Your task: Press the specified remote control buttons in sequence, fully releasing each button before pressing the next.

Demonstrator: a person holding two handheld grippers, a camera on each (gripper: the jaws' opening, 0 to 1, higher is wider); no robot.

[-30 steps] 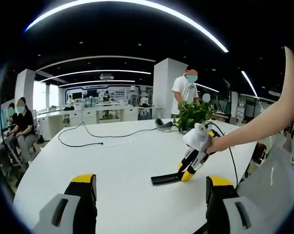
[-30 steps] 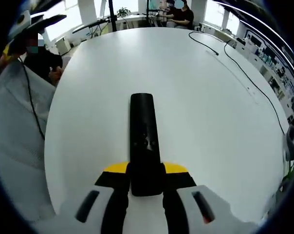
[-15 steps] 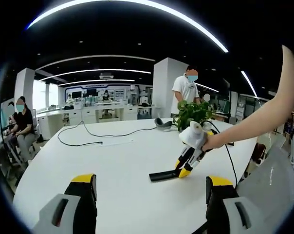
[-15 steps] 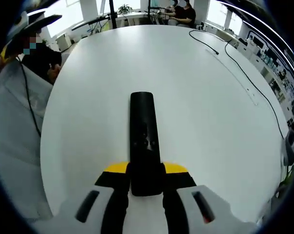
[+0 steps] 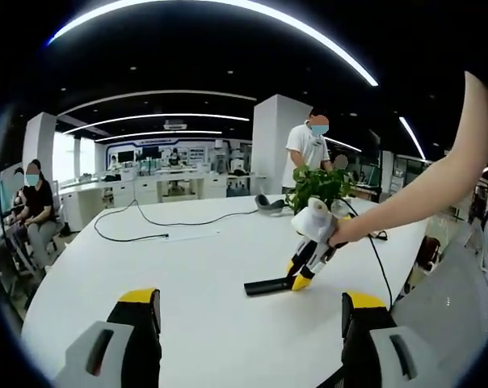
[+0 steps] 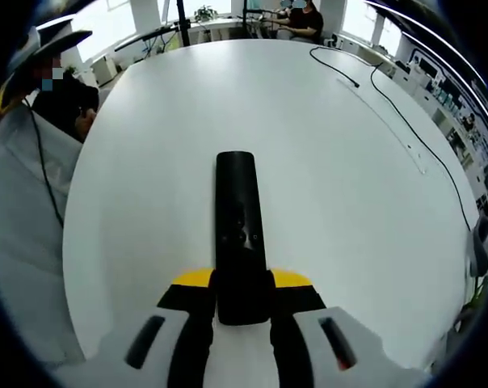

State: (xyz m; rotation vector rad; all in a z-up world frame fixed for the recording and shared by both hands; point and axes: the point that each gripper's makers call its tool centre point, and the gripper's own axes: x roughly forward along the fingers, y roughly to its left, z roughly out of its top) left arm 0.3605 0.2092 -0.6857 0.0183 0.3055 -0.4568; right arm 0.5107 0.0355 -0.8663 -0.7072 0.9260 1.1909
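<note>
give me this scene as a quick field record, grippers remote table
right gripper: shut on the remote control, fingers clamping its near end
remote control: black, long, pointing away over the table
left gripper: open, holding nothing, over the table edge
table: white, round-edged
cable: black, lying across the far side
plant: green, at the far edge

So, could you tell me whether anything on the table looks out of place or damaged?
Nothing stands out. The right gripper is shut on the black remote over the white table, and a black cable lies loosely at the far side.
</note>
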